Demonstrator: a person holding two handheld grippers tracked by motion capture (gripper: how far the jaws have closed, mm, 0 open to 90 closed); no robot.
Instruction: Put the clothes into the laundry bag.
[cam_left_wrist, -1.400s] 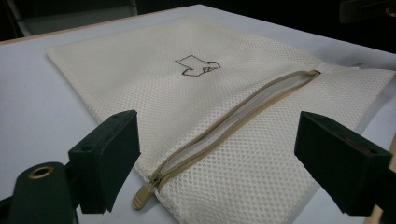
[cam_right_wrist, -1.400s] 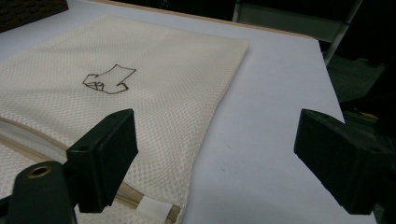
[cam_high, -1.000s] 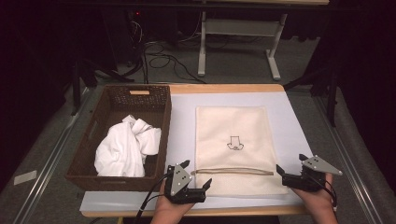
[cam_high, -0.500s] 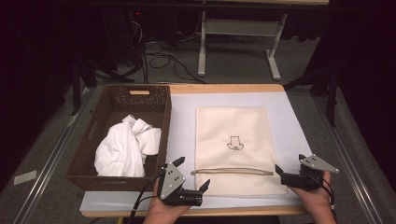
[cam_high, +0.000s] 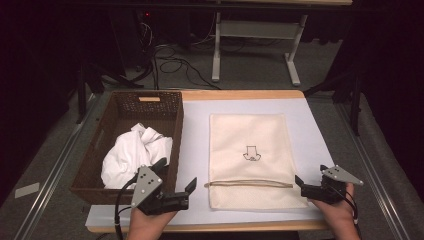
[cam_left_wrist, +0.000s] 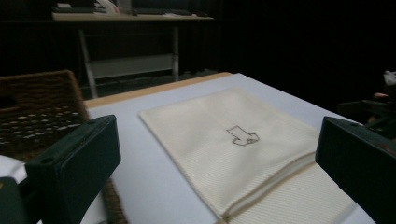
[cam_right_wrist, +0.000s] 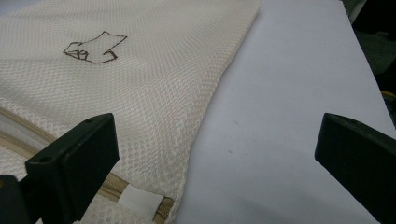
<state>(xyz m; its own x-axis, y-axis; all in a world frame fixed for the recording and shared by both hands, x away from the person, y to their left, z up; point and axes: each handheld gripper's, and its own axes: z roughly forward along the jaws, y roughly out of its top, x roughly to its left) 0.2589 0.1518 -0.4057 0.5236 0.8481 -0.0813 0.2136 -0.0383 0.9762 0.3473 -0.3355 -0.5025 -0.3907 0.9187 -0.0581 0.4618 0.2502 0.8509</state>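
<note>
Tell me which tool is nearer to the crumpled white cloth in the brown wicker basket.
Left. The left tool hovers at the basket's near corner, right beside the crumpled white cloth. The right tool sits by the cream mesh bag's far edge, across the table.

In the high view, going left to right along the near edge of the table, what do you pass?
Wicker basket → left hand-held gripper → cream mesh zip bag → right hand-held gripper
</note>
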